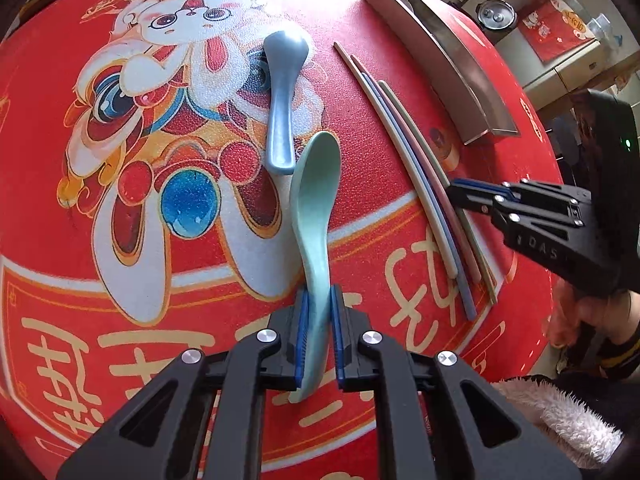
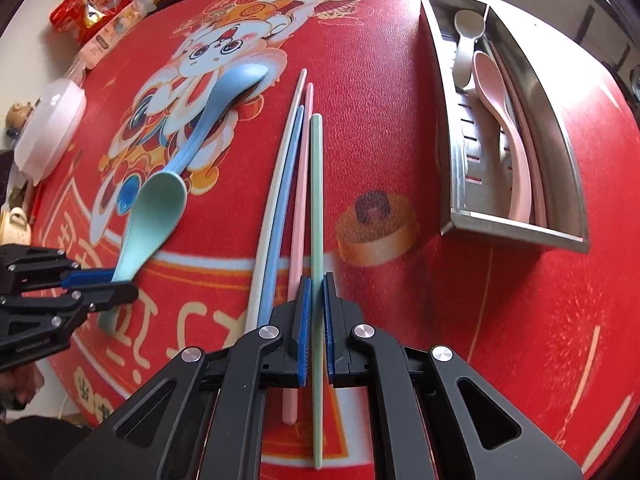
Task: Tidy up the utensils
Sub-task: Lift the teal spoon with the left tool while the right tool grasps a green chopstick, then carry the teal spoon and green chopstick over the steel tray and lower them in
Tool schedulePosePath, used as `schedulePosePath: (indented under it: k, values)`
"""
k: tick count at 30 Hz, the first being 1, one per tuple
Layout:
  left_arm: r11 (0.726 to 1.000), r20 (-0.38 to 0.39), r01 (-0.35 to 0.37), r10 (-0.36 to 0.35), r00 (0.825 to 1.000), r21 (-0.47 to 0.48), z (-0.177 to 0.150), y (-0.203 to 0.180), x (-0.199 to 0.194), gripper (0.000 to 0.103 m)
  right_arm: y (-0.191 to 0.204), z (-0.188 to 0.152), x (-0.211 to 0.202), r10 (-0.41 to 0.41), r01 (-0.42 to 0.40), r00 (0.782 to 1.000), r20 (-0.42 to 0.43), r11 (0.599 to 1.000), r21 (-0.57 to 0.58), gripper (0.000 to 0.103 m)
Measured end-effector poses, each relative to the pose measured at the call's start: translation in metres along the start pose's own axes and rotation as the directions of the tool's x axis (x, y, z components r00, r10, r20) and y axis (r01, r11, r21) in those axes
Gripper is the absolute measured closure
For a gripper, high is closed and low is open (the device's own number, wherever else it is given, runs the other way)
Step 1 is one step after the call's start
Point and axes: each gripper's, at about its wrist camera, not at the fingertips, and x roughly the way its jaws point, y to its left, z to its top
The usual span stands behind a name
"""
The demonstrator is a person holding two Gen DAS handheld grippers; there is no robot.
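My left gripper is shut on the handle of a mint green spoon, which also shows in the right wrist view. A blue spoon lies beyond it on the red mat. My right gripper is closed around a green chopstick, which lies beside pink, blue and white chopsticks. The right gripper also shows in the left wrist view at the chopsticks. A steel organizer tray at right holds a pink spoon and a grey spoon.
The table wears a red mat with a cartoon print. A white lidded bowl, snack packets and small figurines sit along the far left edge. The steel tray appears in the left wrist view too.
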Motion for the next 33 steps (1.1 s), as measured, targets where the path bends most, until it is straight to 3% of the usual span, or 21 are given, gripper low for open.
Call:
schedulePosePath:
  k: [11,33]
  values:
    - [0.996,0.052,0.019,-0.015,0.999,-0.087,-0.003,0.004,0.000,0.093,0.003,-0.018,-0.004,-0.021,0.021,0.999,-0.029,1.000,-0.013,0.097]
    - [0.995,0.081,0.034,-0.026,0.996,-0.095,-0.011,0.008,-0.004,0.092,0.019,0.014,0.009,-0.093,0.091,0.994,-0.048,0.995,-0.046,0.096]
